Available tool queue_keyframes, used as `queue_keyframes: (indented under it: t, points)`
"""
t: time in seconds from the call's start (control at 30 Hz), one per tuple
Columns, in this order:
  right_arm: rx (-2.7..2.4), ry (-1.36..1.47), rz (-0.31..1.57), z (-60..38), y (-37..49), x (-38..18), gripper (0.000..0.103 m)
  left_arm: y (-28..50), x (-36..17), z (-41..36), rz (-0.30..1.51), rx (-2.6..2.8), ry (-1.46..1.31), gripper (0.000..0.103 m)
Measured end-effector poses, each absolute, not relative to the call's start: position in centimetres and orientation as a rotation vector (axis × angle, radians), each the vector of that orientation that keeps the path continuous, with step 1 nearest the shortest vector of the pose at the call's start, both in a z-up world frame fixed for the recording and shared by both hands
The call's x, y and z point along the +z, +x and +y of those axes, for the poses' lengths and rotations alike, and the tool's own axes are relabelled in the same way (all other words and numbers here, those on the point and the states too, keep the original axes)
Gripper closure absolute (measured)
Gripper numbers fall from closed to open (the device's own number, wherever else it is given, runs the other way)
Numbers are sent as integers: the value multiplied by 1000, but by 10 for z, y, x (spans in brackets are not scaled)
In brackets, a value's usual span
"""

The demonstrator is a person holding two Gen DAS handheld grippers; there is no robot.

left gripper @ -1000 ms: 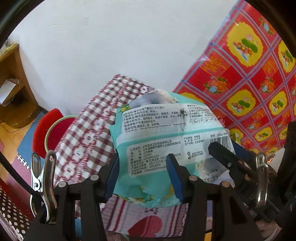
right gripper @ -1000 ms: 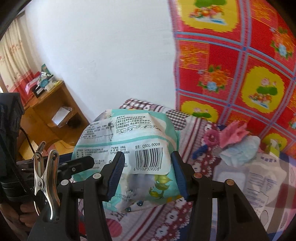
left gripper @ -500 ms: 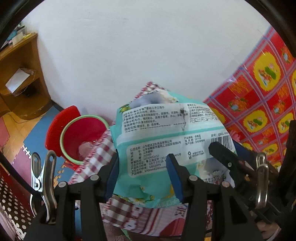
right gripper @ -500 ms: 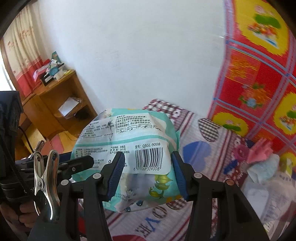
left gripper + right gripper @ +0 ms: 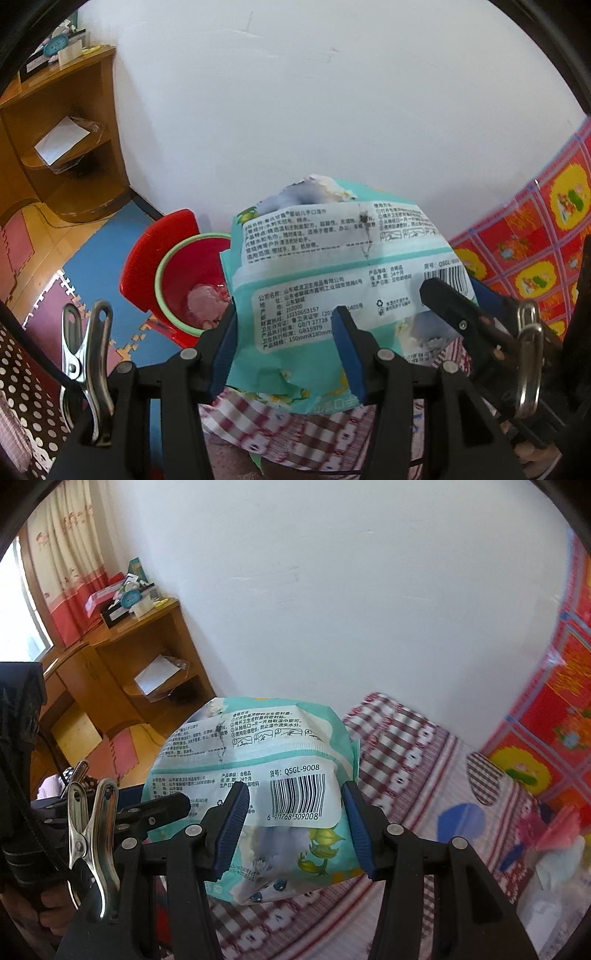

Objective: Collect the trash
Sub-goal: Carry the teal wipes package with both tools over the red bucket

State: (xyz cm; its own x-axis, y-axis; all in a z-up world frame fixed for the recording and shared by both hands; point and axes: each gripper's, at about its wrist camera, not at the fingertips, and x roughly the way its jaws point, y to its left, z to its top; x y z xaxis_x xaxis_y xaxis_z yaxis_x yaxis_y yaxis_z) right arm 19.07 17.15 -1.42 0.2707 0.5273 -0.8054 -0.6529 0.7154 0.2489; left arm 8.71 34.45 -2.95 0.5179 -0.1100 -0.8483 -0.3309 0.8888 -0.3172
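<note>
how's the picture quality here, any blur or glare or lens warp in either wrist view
Left wrist view: strong fisheye bend with dark corners; the wipes packet is sharp, its print readable. Right wrist view: same warp; the barcode is crisp, the window is blown out white, and the red patterned cloth smears at the right edge.

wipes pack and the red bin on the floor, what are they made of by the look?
Wipes pack: thin printed plastic film, glossy, judging by its creases, sheen and puffed shape; a white printed label area carries the barcode. Red bin: looks like moulded rigid plastic, smooth and shiny, with a pale green rim; the material is a guess from gloss and uniform colour.
</note>
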Motion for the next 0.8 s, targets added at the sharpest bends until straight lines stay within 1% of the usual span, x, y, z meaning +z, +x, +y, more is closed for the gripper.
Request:
queue_keyframes:
  t: [0.43,0.8]
  points:
    - [838,-190,1055,247,210,-39,50,114,-56,405,1057,177,-466,51]
    - [850,-252,1101,291,226,-71,50,136,-97,440,1094,180,-522,51]
